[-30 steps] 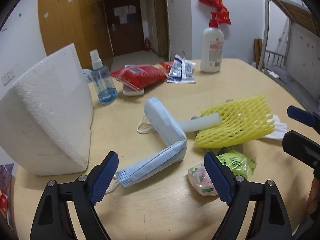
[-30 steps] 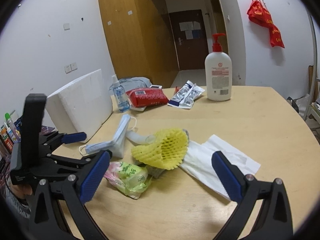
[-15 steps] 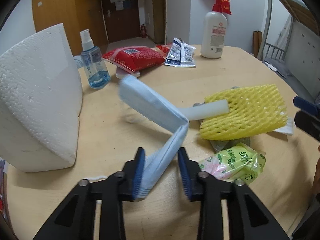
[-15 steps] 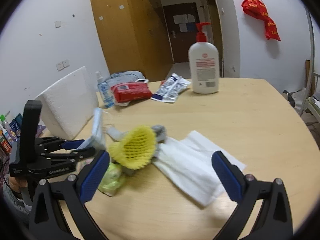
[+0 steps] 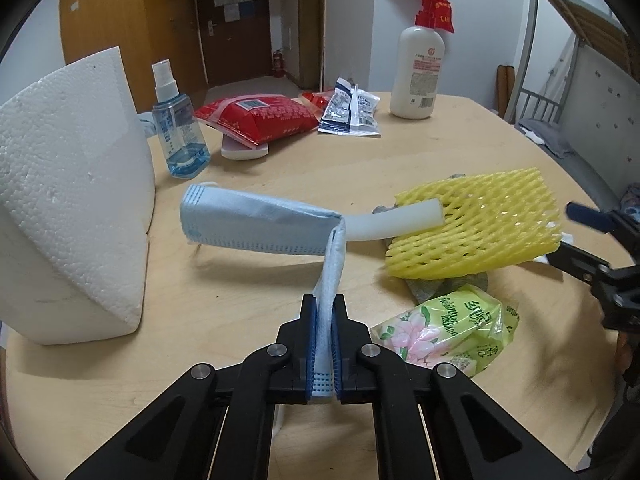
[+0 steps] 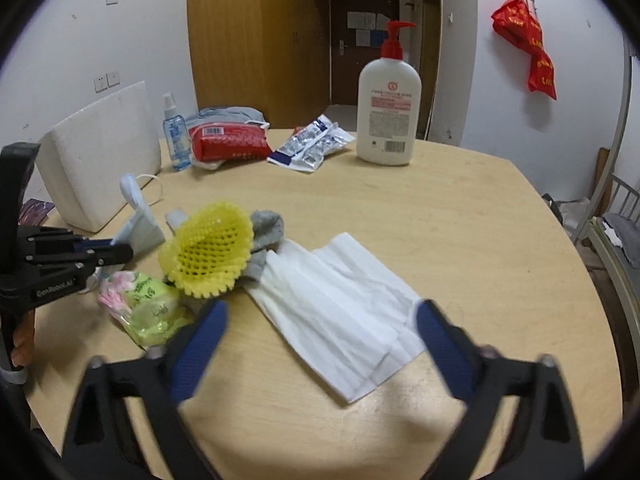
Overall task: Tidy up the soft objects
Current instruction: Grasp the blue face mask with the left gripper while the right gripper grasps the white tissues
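My left gripper (image 5: pixel 325 312) is shut on a light blue face mask (image 5: pixel 260 224) and holds it lifted off the table; the mask also shows in the right wrist view (image 6: pixel 138 216). A yellow foam net (image 5: pixel 476 228) lies over a white foam tube (image 5: pixel 396 222) and a grey sock (image 6: pixel 266 226). A green tissue pack (image 5: pixel 448 330) lies in front of them. My right gripper (image 6: pixel 320 344) is open and empty above a white cloth (image 6: pixel 340 304).
A white foam block (image 5: pixel 68 200) stands at the left. At the back are a blue spray bottle (image 5: pixel 178 128), a red packet (image 5: pixel 260 118), silver sachets (image 5: pixel 350 112) and a white pump bottle (image 5: pixel 418 72). The round wooden table's edge (image 6: pixel 592 264) curves at the right.
My left gripper has shut on the mask and lifted it off the table. My right gripper has moved right, over the white cloth, still open.
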The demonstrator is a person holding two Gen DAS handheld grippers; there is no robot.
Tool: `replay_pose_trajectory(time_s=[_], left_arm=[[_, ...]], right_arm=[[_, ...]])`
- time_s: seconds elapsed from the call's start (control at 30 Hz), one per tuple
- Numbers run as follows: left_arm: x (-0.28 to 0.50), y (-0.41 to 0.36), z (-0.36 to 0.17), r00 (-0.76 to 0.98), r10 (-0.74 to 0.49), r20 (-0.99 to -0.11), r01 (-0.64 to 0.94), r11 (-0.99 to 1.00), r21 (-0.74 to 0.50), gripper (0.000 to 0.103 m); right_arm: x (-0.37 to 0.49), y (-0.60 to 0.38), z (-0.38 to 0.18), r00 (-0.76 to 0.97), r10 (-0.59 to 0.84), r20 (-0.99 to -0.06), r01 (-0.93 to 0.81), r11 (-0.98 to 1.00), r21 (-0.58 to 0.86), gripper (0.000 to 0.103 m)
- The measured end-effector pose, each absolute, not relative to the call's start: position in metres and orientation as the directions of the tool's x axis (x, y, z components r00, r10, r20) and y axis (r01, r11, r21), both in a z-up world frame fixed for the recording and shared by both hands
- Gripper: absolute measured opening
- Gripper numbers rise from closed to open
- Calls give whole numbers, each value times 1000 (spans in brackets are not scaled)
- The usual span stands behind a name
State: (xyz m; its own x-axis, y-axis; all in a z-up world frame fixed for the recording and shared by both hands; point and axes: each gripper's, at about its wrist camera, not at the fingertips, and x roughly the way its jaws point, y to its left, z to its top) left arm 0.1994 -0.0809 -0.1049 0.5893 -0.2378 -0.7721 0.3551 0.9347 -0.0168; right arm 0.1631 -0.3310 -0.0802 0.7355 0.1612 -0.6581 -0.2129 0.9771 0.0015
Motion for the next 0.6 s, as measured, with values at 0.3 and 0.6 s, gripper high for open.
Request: replay_pose_trajectory(time_s=[0.3, 0.6], left_arm=[[197, -83, -105, 583, -257, -771, 375, 927, -25, 7], [191, -82, -99, 600, -278, -750, 384, 922, -35, 7]], right_arm=[[176, -335, -92, 676, 110, -729, -186, 982, -24, 46], [180, -335, -102, 630, 92, -771, -187, 982, -36, 9]])
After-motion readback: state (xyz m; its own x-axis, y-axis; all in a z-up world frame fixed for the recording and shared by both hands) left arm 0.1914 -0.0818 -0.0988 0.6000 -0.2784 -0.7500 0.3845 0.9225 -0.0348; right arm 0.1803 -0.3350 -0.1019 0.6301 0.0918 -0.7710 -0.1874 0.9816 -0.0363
